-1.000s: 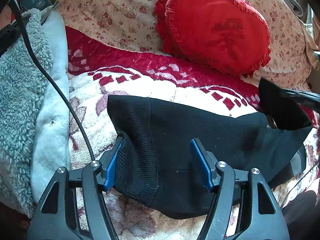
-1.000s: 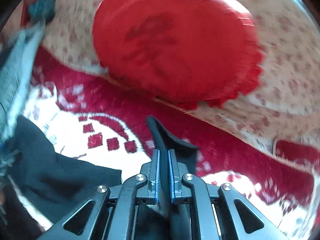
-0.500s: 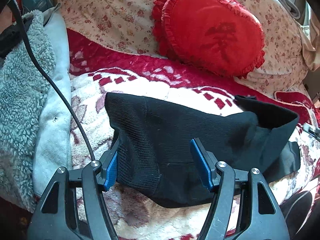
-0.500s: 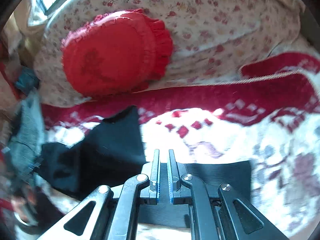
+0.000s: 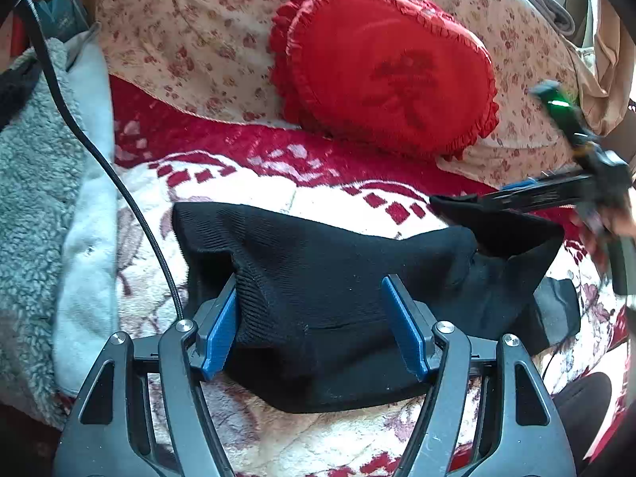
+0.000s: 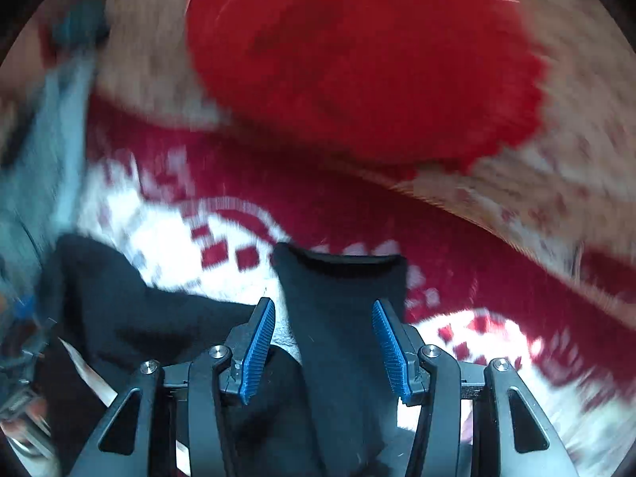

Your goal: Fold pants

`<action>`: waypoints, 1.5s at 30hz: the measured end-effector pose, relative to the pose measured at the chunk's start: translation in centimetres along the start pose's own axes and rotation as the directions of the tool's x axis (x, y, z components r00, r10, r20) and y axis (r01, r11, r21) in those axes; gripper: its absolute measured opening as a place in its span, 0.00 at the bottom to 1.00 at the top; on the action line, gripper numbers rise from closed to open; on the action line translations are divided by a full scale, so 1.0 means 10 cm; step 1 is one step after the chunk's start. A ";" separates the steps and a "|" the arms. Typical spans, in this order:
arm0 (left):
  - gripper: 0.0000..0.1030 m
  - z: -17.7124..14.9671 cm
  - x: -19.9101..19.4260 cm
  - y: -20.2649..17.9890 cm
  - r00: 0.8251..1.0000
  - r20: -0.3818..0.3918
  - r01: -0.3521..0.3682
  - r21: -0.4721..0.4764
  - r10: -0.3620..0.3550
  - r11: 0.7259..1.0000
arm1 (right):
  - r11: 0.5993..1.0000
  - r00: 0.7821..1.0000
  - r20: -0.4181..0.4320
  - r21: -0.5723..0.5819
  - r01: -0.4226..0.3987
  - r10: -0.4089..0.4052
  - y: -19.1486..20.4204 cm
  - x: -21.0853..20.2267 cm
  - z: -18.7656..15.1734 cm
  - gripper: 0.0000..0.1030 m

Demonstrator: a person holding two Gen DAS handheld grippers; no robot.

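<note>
The black knit pants (image 5: pixel 338 278) lie folded in a bundle on a red and white patterned blanket (image 5: pixel 246 187). My left gripper (image 5: pixel 314 318) is open, its blue pads either side of the bundle's near part. My right gripper (image 6: pixel 324 342) is open in its own blurred view, with a strip of the black pants (image 6: pixel 342 318) lying between the pads. In the left wrist view the right gripper (image 5: pixel 556 194) comes in from the right edge, over the pants' far right end.
A red heart-shaped frilled pillow (image 5: pixel 389 83) rests on a floral quilt (image 5: pixel 190 35) behind the pants. A grey fleece garment (image 5: pixel 35 198) lies along the left. A black cable (image 5: pixel 99 167) runs across it toward the left gripper.
My right gripper was shut half a second ago and is now open, with the pants' end lying between its pads. The left gripper stays open around the bundle.
</note>
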State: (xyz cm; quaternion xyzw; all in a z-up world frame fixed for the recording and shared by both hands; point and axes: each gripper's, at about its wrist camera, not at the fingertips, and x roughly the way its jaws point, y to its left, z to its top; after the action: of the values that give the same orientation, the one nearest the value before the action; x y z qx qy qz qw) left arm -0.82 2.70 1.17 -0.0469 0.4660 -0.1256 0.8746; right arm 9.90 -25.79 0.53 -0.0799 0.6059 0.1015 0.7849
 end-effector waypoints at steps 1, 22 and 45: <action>0.66 0.00 0.03 -0.01 1.000 -0.001 0.000 0.004 0.000 1.000 | 0.997 0.997 -0.066 -0.069 0.046 -0.050 0.09 0.15 0.11 0.48; 0.66 -0.09 0.08 0.06 1.000 -0.018 -0.022 -0.050 0.021 0.998 | 0.905 0.987 0.159 0.421 -0.063 -0.005 -1.32 -0.53 -2.11 0.06; 0.66 -0.04 0.09 0.30 0.997 -0.009 -0.073 -0.134 0.073 0.988 | 0.911 0.877 0.355 0.134 -0.390 0.323 -0.35 -0.57 -1.72 0.45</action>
State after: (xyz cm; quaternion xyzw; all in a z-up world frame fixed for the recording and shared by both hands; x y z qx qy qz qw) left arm -0.17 5.41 -0.38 -0.0882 0.4767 -0.0620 0.8725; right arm -6.68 -33.84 1.67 0.1313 0.4797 0.1950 0.8454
